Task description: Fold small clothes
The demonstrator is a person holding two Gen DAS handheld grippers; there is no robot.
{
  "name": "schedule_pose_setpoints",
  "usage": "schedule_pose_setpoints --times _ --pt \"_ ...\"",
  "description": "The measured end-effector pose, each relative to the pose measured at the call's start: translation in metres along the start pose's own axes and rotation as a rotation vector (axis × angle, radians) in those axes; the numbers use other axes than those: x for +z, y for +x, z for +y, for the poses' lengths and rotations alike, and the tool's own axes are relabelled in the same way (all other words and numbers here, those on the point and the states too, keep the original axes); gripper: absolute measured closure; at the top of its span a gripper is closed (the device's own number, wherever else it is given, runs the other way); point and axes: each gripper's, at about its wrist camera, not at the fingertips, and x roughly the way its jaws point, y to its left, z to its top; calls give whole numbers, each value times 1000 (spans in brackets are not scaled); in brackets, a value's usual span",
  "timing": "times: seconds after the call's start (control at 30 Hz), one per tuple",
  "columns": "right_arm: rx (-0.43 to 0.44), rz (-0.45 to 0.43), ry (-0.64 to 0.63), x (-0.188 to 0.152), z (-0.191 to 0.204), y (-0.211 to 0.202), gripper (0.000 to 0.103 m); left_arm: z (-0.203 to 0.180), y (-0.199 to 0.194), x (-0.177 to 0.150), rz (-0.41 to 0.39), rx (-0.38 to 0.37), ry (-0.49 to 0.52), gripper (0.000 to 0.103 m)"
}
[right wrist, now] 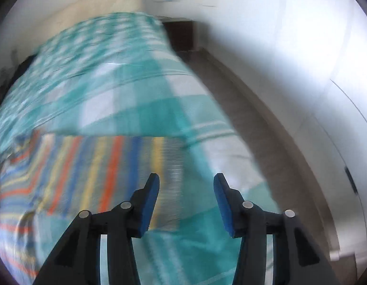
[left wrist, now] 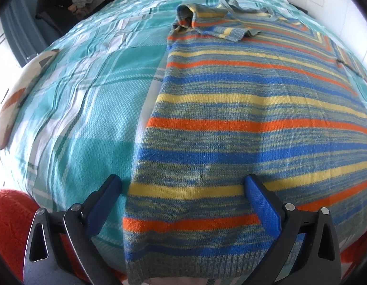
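Teal-checked bed carrying the striped sweater, long axis running from bottom centre to upper right; left gripper, fingers wide and empty, straddles its lower-left hem, while right gripper, half open and empty, sits beside its edge.

I see the striped knit sweater lying flat on the bed, hem nearest me, banded in blue, yellow, orange and mottled grey-green. Its left sleeve is folded across the chest near the collar, slightly bunched at the shoulder.
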Motion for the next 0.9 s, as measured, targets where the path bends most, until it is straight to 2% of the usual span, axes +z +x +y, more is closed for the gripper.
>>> schedule_pose_setpoints --times 0.07,0.1,0.17,0.23,0.3,0.4,0.47,0.53,0.57,0.67,0.7,0.77,0.9 --pt "167 38 -10 -7 10 4 56 0 0 0 -10 -9 18 0" --pt "182 80 -4 -13 11 13 56 1 1 0 -9 -20 19 0" --pt "69 160 30 -28 1 32 57 6 2 1 2 -52 12 0" --pt "11 112 121 -38 -17 23 57 9 1 1 14 -70 20 0" --pt "-71 86 146 -48 -19 2 53 10 -3 -1 25 -75 42 0" --pt "3 27 68 -71 5 -43 53 8 -18 -1 20 -77 66 1" --pt "107 26 2 -92 32 -73 52 7 -38 7 -29 -135 70 1" --pt "234 47 -64 -116 63 -98 51 4 -53 25 -74 -196 95 1" --pt "301 59 -109 -131 83 -112 50 -1 -62 44 -110 -218 137 1" --pt "419 86 -201 -171 132 -132 46 -17 -78 99 -221 -200 265 1" --pt "449 101 -222 -182 146 -135 45 -22 -76 115 -230 -203 300 1" --pt "483 134 -275 -197 173 -125 45 -39 -59 151 -195 -224 398 1" --pt "437 188 -408 -224 204 -107 45 -74 0 181 -119 -159 527 2"
